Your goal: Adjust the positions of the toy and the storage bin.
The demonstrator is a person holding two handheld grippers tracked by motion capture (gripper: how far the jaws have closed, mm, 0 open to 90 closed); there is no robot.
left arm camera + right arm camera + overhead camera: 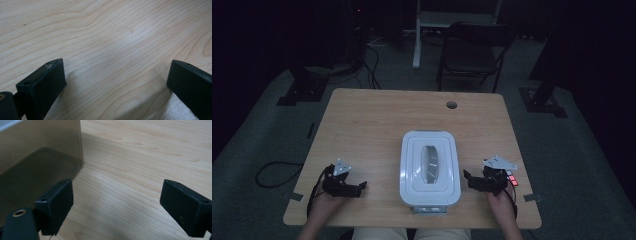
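Two grippers sit low at the near edge of the wooden table (362, 120), with one lidded box between them. Starting on my left, the left gripper (360, 187) rests well apart from the box, its jaws spread wide over bare wood in the left gripper view, nothing between them.

At the middle is the white plastic box (430, 167), lid on, a recessed handle (430, 161) running along its top. I judge it rigid and smooth-sided, probably slippery for flat jaws; how heavy it is I cannot tell, since the contents are hidden. The handle looks the surest place to hold, or else the lid's rim.

On my right, the right gripper (468, 179) lies just beside the box's right wall. Its jaws are also parted and empty, the box's translucent side close by its left jaw.
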